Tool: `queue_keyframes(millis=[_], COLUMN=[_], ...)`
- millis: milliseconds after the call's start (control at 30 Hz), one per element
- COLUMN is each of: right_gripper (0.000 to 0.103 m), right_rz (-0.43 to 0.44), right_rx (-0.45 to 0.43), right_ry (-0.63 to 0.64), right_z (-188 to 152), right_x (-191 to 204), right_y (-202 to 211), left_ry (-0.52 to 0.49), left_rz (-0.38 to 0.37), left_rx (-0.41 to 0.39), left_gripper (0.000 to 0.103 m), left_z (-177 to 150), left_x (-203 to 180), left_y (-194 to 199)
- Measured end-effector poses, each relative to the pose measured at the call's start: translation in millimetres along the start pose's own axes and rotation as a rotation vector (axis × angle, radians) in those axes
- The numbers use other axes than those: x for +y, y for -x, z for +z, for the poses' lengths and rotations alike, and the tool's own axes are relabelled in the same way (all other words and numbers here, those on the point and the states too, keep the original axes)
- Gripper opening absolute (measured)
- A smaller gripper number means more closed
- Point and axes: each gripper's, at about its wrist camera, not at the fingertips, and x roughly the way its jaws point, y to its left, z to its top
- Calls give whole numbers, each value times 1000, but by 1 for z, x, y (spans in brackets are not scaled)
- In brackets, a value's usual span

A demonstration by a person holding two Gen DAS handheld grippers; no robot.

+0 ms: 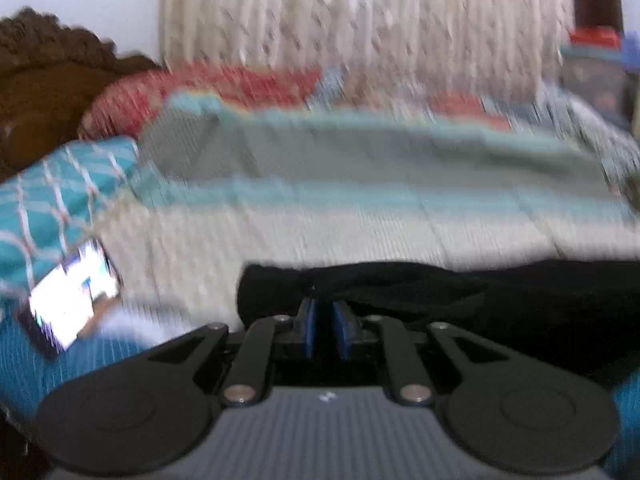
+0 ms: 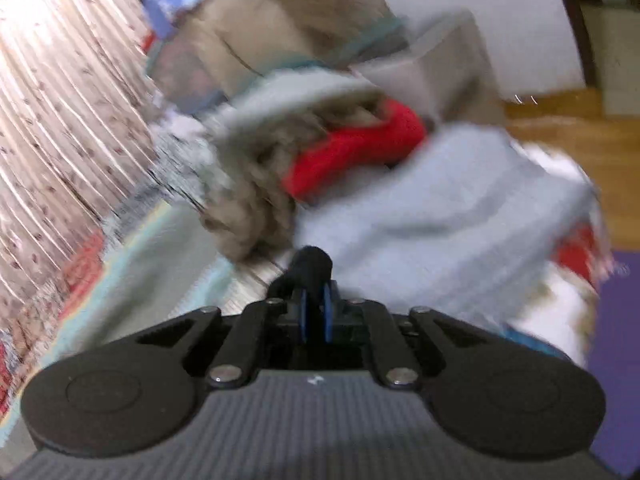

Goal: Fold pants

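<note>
The black pants (image 1: pixel 460 300) lie bunched across the bed in the left wrist view, stretching off to the right. My left gripper (image 1: pixel 323 302) is shut on an edge of the pants, its blue pads pinching the black cloth. In the right wrist view my right gripper (image 2: pixel 315 284) is shut on a small roll of the black pants (image 2: pixel 312 262), held above the bedding. Both views are blurred by motion.
A lit phone (image 1: pixel 74 304) lies at the left beside a teal patterned pillow (image 1: pixel 52 200). A red pillow (image 1: pixel 192 92) and pleated curtain (image 1: pixel 360 16) are behind. A pale blue blanket (image 2: pixel 440 216), red cloth (image 2: pixel 352 152) and wooden floor (image 2: pixel 560 128) show on the right.
</note>
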Motion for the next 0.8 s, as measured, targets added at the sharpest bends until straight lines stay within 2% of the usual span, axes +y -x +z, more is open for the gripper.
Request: queue_keyframes(millis=[67, 100, 167, 233, 267, 300, 333, 367, 400, 467, 533, 567, 633, 733, 800], right_gripper=[68, 71, 71, 71, 71, 71, 71, 71, 71, 71, 71, 71, 71, 70, 69], right_rz=[-75, -109, -155, -158, -156, -149, -132, -106, -76, 5, 101, 143, 233, 376, 487], right_rx=[32, 16, -41, -87, -105, -124, -138, -145, -144, -118, -44, 3, 104, 270, 367], right_ry=[-38, -78, -154, -161, -135, -103, -72, -38, -5, 53, 118, 156, 226, 324, 420], right_z=[-14, -18, -25, -26, -25, -24, -26, -27, -30, -44, -63, -75, -105, -153, -183], right_x=[-21, -30, -44, -44, -40, -34, -29, -26, -18, -2, 24, 38, 69, 113, 145], right_y=[-3, 1, 15, 30, 38, 43, 51, 57, 62, 72, 70, 68, 66, 64, 72], left_ry=[-55, -61, -48, -24, 4, 39, 98, 156, 230, 393, 515, 561, 654, 716, 759], left_rz=[22, 12, -28, -45, -45, -43, -45, -50, -59, -94, -142, -155, -175, -205, -198], left_rx=[128, 166, 201, 182, 163, 147, 123, 108, 100, 83, 108, 136, 205, 347, 392], left_gripper=[26, 25, 26, 39, 53, 60, 62, 69, 87, 96, 98, 102, 103, 103, 98], left_z=[-26, -34, -46, -48, -44, -39, -32, -25, -18, -6, 5, 8, 6, -3, -16], left_x=[-10, -11, -9, 0, 9, 18, 31, 41, 52, 73, 88, 91, 94, 91, 90], left_y=[-6, -6, 4, 20, 26, 31, 35, 37, 37, 30, 11, -1, -25, -61, -73])
